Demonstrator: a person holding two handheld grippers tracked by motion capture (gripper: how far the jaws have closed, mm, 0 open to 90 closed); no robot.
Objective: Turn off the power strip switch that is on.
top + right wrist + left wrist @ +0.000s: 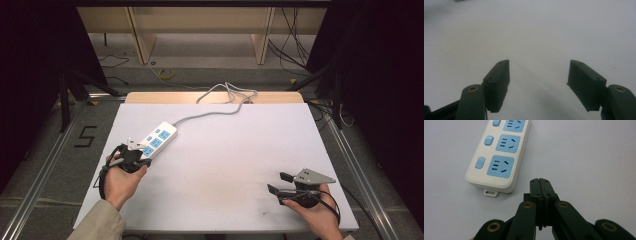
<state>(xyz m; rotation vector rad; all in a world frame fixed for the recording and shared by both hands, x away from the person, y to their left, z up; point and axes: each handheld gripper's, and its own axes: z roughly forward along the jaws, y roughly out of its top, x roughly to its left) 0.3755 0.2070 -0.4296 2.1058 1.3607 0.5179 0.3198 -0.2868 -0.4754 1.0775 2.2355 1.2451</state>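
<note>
Floor mat (60, 145) beside table (225, 165) reads "5" (86, 136).

L tool (540, 180) closed, empty, just beside power strip (499, 155).

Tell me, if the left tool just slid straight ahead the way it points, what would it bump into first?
Probably nothing: the shut left tool aims just past the power strip, over bare table.

Black "5" marked on floor (86, 136)
</note>
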